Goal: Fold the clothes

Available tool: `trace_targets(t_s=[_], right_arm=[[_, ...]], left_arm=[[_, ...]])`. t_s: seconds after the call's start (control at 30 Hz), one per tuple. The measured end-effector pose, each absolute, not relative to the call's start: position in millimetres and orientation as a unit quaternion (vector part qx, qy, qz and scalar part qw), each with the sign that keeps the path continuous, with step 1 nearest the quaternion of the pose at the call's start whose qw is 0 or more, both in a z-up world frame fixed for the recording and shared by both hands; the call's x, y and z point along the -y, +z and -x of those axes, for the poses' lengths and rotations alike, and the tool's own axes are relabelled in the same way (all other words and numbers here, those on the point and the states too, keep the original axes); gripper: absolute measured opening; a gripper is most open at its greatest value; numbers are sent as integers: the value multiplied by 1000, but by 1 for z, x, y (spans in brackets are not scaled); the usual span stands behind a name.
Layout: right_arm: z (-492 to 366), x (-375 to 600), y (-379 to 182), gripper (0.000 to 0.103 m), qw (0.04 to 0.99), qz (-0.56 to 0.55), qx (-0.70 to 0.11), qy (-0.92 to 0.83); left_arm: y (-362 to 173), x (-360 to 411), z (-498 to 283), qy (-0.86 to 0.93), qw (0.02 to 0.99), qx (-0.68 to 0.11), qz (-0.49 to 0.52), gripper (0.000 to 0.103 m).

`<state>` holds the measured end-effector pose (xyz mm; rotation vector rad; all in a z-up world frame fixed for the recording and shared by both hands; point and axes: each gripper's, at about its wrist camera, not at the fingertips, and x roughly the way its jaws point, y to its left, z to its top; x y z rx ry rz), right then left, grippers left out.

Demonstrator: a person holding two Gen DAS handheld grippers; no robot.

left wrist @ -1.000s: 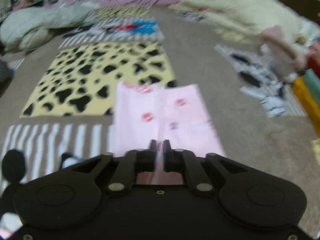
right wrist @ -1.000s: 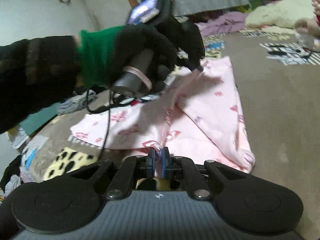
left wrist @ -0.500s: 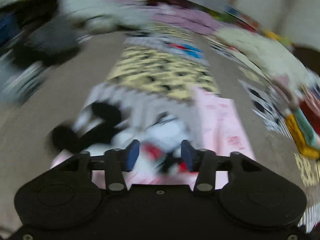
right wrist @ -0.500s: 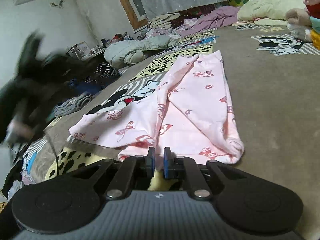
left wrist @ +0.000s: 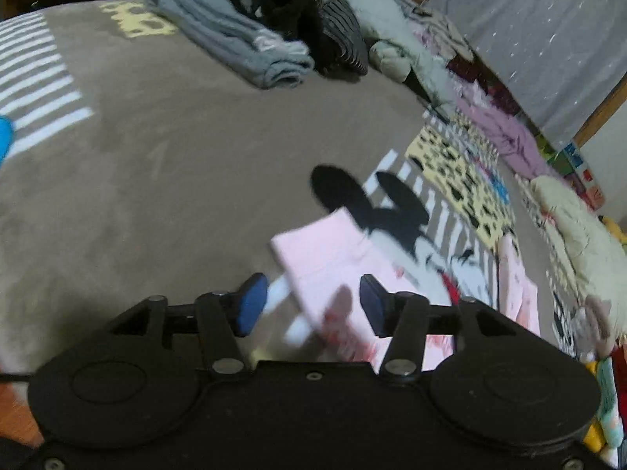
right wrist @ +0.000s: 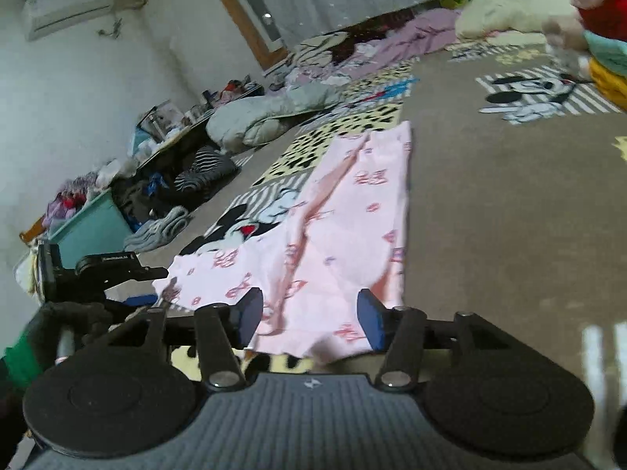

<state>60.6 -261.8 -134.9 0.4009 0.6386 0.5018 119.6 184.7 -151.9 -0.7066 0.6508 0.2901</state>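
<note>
Now, what I see from my two grippers:

My left gripper (left wrist: 309, 303): fingers wide apart, holding nothing; a corner of the pink pyjama trousers (left wrist: 333, 258) lies just ahead, between the blue pads (left wrist: 250, 305).

My right gripper (right wrist: 309, 317): also wide, empty; the near edge of the trousers (right wrist: 337, 243) lies between its fingers and a little under them.

Where the trousers are: flat on the brown blanket (right wrist: 509, 215), partly over the cartoon mouse print (right wrist: 235, 231).

Long axis: it runs straight away from my right fingers, from the near wide end to the far narrow end.

Which hand is nearer: I judge both are at the near end, left at the side corner, right at the middle edge; the far end is well apart from both.

Coming move, my guess: pinch the near end and carry it toward the far end.

Hard to see: the left view is blurred, so I cannot tell if the pads touch the cloth; the nearest hem is hidden behind both gripper bodies.
</note>
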Motion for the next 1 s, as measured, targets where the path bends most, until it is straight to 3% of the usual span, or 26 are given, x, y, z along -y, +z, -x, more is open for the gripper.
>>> trace_targets(t_s=[0.13, 0.53, 0.73, 0.87, 0.9, 0.97, 1.0], right_arm=[[-55, 294, -151, 64, 895, -226, -318, 217], [-65, 345, -190, 65, 845, -393, -311, 189], [-64, 386, -209, 68, 785, -536, -258, 174], [-62, 411, -229, 68, 742, -613, -223, 150], [-62, 414, -232, 68, 737, -622, -217, 149], [-62, 417, -234, 68, 735, -627, -213, 146], [-63, 417, -235, 68, 736, -626, -212, 145]], left_arm=[[-131, -169, -130, 97, 897, -293, 317, 3], [4, 2, -126, -125, 950, -197, 208, 3], [-3, 100, -136, -194, 944, -224, 147, 3], [-39, 156, -141, -231, 927, -267, 127, 3], [-51, 167, -143, -250, 918, -283, 119, 6], [-74, 183, -144, -275, 902, -315, 106, 32], [-82, 182, -139, -274, 901, -322, 102, 53]])
